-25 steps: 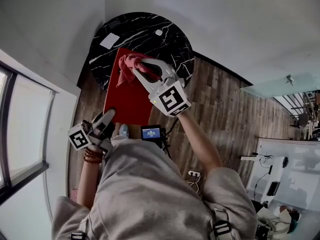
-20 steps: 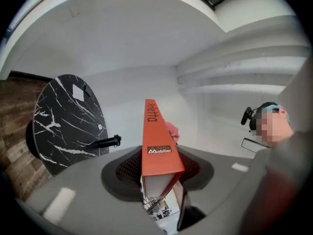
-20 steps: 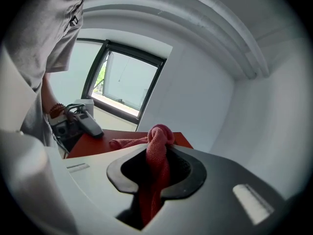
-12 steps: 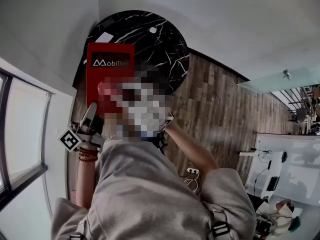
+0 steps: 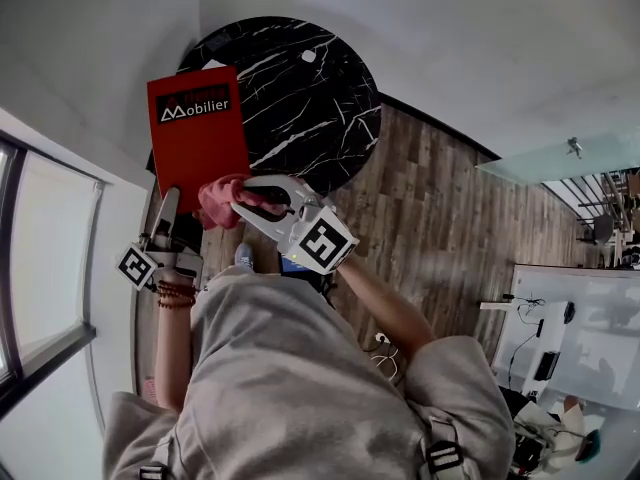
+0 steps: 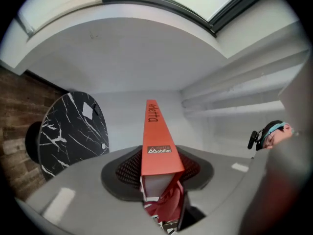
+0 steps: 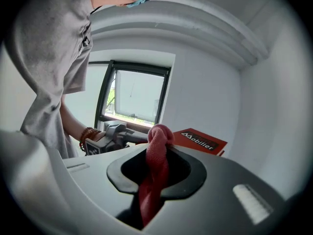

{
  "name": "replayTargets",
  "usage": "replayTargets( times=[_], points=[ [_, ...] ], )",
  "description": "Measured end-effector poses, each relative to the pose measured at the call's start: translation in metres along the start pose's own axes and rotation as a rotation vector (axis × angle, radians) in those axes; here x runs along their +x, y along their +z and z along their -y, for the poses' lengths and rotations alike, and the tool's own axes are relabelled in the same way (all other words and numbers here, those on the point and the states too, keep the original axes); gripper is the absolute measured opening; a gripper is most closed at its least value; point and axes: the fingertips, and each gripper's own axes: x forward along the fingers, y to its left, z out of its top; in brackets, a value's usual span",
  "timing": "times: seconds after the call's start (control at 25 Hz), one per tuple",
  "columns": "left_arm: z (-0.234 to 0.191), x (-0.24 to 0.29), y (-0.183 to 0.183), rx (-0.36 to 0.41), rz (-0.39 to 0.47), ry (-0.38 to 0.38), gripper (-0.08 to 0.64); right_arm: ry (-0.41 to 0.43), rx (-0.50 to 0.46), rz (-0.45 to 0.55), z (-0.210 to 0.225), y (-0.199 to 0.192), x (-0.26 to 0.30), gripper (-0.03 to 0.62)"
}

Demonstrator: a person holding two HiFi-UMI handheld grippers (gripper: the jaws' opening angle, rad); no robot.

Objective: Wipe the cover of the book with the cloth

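The red book (image 5: 195,133) is lifted off the table, its cover with the white "Mobilier" print turned up toward me. My left gripper (image 5: 167,206) is shut on the book's lower edge. In the left gripper view the book (image 6: 157,146) stands edge-on between the jaws. My right gripper (image 5: 243,200) is shut on a bunched red cloth (image 5: 220,202), which touches the book's lower right corner. From the right gripper view the cloth (image 7: 155,163) hangs between the jaws, with the book (image 7: 203,141) and the left gripper (image 7: 115,133) just beyond it.
A round black marble table (image 5: 300,98) stands behind the book, with a small white card (image 5: 212,65) and a white dot-like item (image 5: 309,56) on it. A window (image 5: 50,258) fills the left side. Wood floor (image 5: 430,198) lies to the right.
The book has come off the table edge and swung up and left, cover now facing me. The right gripper drew the cloth from the cover's middle to the book's lower corner.
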Motion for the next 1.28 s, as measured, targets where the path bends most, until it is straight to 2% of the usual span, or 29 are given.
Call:
replayTargets(
  times=[0.08, 0.2, 0.28, 0.36, 0.48, 0.6, 0.76, 0.92, 1.04, 1.12, 1.28],
  points=[
    [-0.011, 0.002, -0.001, -0.028, 0.000, -0.006, 0.167, -0.101, 0.055, 0.054, 0.018, 0.005, -0.017, 0.084],
    [-0.045, 0.008, -0.007, -0.012, -0.022, 0.079, 0.167, -0.260, 0.195, 0.063, 0.047, -0.004, -0.049, 0.084],
    [-0.070, 0.016, -0.020, -0.037, -0.062, 0.129, 0.169, -0.356, 0.218, 0.037, 0.063, -0.013, -0.077, 0.084],
    [-0.096, 0.022, -0.031, -0.098, -0.106, 0.161, 0.169, -0.455, 0.216, 0.010, 0.073, -0.024, -0.100, 0.084],
    [-0.142, 0.035, -0.052, -0.110, -0.170, 0.158, 0.169, -0.553, 0.263, 0.007, 0.073, -0.043, -0.130, 0.084],
    [-0.202, 0.046, -0.086, -0.135, -0.221, 0.207, 0.169, -0.623, 0.302, -0.005, 0.066, -0.057, -0.164, 0.084],
    [-0.267, 0.035, -0.117, -0.170, -0.270, 0.345, 0.170, -0.708, 0.334, -0.038, 0.049, -0.066, -0.193, 0.086],
    [-0.302, 0.031, -0.130, -0.218, -0.270, 0.441, 0.170, -0.766, 0.352, -0.065, 0.041, -0.072, -0.203, 0.086],
    [-0.305, 0.037, -0.134, -0.248, -0.270, 0.461, 0.170, -0.787, 0.361, -0.072, 0.038, -0.075, -0.205, 0.086],
    [-0.306, 0.041, -0.137, -0.219, -0.299, 0.469, 0.170, -0.793, 0.362, -0.074, 0.036, -0.075, -0.204, 0.086],
    [-0.310, 0.042, -0.134, -0.085, -0.356, 0.542, 0.159, -0.788, 0.364, -0.074, 0.041, -0.074, -0.199, 0.086]
  ],
)
